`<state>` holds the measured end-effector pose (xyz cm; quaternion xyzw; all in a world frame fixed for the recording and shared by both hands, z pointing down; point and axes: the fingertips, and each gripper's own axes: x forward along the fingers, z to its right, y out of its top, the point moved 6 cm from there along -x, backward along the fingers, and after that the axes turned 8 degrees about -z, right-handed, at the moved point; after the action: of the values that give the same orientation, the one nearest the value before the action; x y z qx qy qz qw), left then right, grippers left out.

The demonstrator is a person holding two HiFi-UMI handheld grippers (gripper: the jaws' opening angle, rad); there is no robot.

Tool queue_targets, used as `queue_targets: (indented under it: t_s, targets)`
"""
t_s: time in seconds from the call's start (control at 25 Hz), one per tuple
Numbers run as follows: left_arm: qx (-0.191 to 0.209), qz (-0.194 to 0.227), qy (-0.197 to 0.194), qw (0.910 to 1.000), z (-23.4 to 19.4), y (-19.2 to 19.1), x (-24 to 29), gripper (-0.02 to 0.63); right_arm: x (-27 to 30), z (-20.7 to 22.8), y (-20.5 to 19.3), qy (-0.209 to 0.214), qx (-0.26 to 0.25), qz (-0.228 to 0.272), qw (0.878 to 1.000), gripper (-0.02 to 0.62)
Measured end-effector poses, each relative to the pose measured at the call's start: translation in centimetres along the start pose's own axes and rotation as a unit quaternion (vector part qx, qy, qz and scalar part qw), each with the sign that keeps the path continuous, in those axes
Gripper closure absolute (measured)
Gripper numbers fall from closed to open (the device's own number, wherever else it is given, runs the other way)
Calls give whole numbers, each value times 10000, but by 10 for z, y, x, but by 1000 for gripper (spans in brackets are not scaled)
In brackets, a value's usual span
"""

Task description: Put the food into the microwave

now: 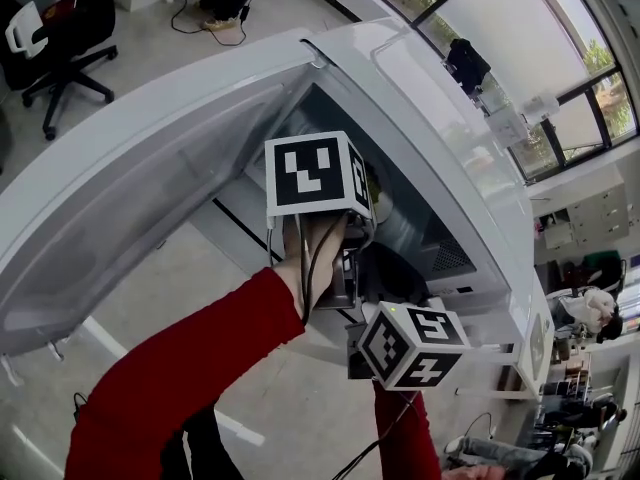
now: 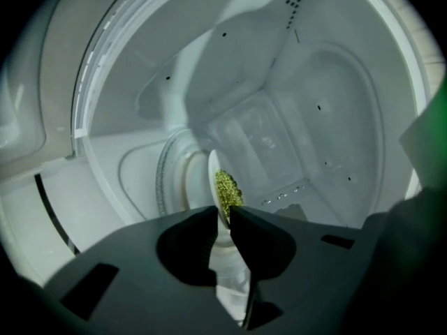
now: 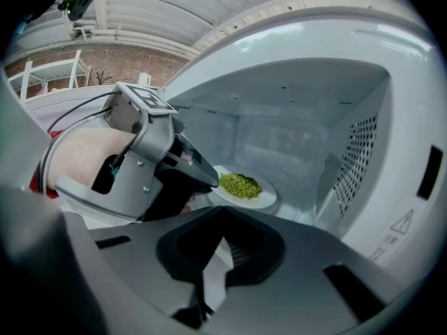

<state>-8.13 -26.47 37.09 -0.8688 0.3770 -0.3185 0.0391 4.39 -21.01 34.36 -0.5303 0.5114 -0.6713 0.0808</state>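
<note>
The white plate [image 3: 260, 199] of green food [image 3: 239, 185] is seen inside the microwave [image 3: 363, 152]. Its near rim is taken between the narrowly parted jaws of the left gripper [image 2: 222, 213]. The right gripper [image 3: 223, 213], closed on nothing, is held outside the opening. Room is left toward the perforated right wall [image 3: 353, 160]. The plate's near edge is partly hidden.

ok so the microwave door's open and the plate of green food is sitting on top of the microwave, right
Not quite. The door is open, but the plate of green food sits inside the microwave, not on top of it. The right gripper view shows it in the cavity.
</note>
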Motion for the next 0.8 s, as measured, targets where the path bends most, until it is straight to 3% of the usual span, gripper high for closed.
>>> queue_targets:
  t_s: [0.36,0.8]
  targets:
    - [1123,356,426,9921,7,7,-1,532,2,0,-5,10,50,-9,10000,581]
    - [1823,304,1018,9775,5,9,-5,515,1,6,-5,-46,50,-42,10000,581]
